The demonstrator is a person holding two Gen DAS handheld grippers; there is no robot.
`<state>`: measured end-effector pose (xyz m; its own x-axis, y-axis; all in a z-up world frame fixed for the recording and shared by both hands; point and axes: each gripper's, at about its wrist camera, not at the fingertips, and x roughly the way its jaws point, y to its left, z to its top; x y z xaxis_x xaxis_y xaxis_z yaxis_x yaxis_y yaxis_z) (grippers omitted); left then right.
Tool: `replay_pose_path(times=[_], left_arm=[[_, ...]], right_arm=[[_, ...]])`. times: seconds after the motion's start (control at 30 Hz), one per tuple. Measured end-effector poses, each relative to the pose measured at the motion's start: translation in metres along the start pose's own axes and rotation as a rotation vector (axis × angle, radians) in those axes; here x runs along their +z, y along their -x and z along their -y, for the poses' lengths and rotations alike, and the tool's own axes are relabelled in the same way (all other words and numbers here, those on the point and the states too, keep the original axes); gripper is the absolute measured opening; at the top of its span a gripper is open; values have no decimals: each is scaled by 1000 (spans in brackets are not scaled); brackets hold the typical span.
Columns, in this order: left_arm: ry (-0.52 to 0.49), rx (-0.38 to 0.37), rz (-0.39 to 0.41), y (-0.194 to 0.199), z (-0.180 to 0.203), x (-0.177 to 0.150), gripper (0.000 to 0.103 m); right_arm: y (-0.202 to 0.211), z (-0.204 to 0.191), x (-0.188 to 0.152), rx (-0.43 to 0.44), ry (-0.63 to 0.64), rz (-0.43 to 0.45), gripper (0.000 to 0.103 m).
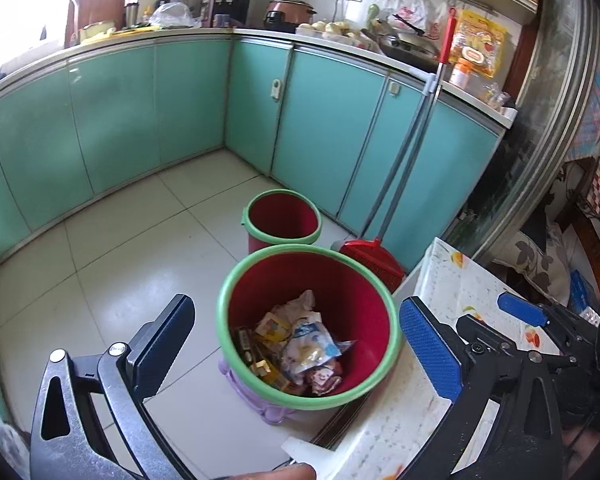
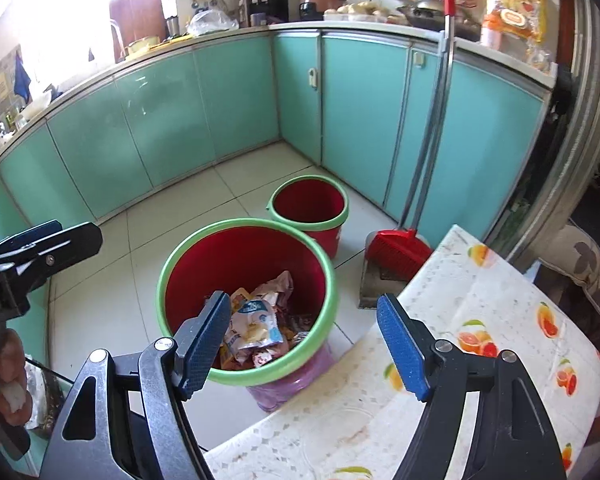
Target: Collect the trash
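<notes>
Left wrist view: your left gripper (image 1: pixel 296 344) has its jaws wide apart with nothing between the pads. Directly ahead of them, between the two blue pads as the camera sees it, stands the near red plastic bin with a green rim (image 1: pixel 260 280). It sits on a pale purple plastic stool (image 1: pixel 252 396) on the tiled floor (image 1: pixel 132 264). At the bottom of the bin lies the trash, a heap of crumpled snack wrappers and small packets (image 1: pixel 300 344). Beyond the jaws is a second, smaller red bin with a green rim (image 1: pixel 283 216), close behind the first one. To the right of it a red broom with a grey metal handle (image 1: pixel 368 256) leans on the turquoise cabinet doors (image 1: pixel 324 120). Under your right-side pad is the worktop with a white cloth printed with oranges (image 1: pixel 452 276).

In the right wrist view, your right gripper (image 2: pixel 302 344) also holds its jaws apart and empty. The same bin (image 2: pixel 204 248) is ahead of the left-side pad, and the wrappers (image 2: pixel 256 320) show just past that pad's tip, not touching it. The right-side pad hangs over the edge of the printed cloth (image 2: pixel 480 312). Your left gripper (image 2: pixel 40 248) appears at the left border, and there I cannot tell its state.
</notes>
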<state>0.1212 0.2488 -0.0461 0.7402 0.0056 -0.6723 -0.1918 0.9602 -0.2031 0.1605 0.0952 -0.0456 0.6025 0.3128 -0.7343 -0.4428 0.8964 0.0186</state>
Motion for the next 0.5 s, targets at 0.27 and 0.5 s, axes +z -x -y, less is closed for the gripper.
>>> replay_pose_path(times=[0.27, 0.5], left_arm=[[-106, -36, 52, 36, 76, -11, 103], [-196, -28, 138, 77, 125, -18, 103]], right_arm=[[106, 51, -29, -91, -77, 109, 76], [188, 78, -51, -124, -148, 219, 76]])
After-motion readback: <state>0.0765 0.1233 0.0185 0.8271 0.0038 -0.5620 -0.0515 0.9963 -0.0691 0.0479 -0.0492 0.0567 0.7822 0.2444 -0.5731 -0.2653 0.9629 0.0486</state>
